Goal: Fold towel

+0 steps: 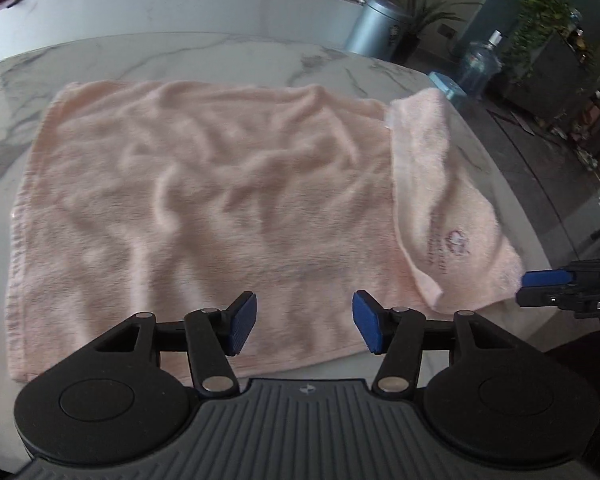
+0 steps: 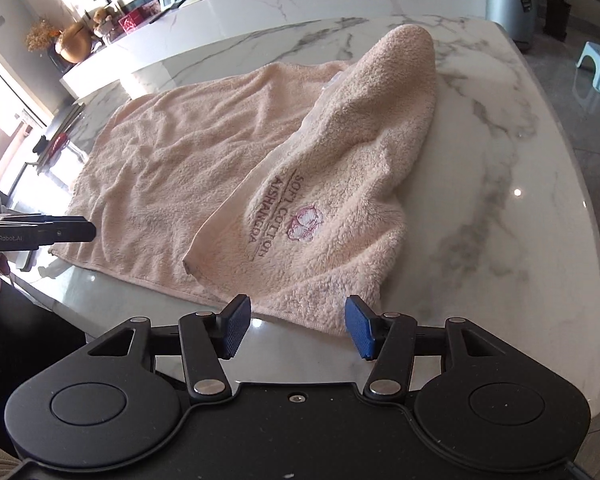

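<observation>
Your marble table [image 2: 500, 168] has bare stone from 1 to 4 o'clock of the towel [image 2: 204, 160] in the right wrist view, up to the table's curved edge; the near edge runs just under both tools. In the left wrist view, open stone rings the towel at 9 through 12 o'clock.

The towel is pale pink terry, lying spread and wrinkled on the table, with its right end flap [image 2: 360, 168] turned back over the main sheet (embroidered lettering and a flower emblem [image 2: 304, 222] face up on it). That flap rises into a soft hump at 12 o'clock.

Your left gripper [image 1: 304, 326] stands about half open above the towel's near hem, nothing between its blue pads [image 1: 242, 322]. Your right gripper [image 2: 298, 330] is likewise half open and empty, just short of the folded corner.

The left view is blurred. Each tool's tip enters the other's view at the edge, cut off. The lettering is only partly legible.
</observation>
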Available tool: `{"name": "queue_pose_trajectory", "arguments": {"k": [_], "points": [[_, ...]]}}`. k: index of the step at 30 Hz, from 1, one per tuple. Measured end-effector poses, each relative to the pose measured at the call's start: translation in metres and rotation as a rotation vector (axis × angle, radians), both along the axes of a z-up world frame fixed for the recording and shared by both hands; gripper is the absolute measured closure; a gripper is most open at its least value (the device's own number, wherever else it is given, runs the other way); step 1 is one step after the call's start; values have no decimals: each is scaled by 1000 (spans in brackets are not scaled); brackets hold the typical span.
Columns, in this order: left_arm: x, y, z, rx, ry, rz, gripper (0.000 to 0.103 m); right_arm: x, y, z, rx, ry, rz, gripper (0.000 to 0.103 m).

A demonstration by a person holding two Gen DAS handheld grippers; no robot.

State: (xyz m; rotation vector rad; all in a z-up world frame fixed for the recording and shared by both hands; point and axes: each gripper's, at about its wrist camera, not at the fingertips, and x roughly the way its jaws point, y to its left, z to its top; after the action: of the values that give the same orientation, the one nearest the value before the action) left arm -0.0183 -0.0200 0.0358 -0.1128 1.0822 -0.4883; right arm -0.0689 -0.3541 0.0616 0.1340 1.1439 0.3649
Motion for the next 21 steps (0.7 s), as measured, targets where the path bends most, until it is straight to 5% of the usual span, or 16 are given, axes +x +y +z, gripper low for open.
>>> {"name": "queue_pose_trajectory", "arguments": {"k": [5,10,21], "points": [[7,-43,-4,14,35,-79,51,-13,4,-1,-95,-23,43,52],[14,-78,-15,124,41,-106,52,-20,5,-12,-166,-28,68,88],[19,-103,-33,173,92,-95,52,-11,6,-28,-286,-9,4,81]]}}
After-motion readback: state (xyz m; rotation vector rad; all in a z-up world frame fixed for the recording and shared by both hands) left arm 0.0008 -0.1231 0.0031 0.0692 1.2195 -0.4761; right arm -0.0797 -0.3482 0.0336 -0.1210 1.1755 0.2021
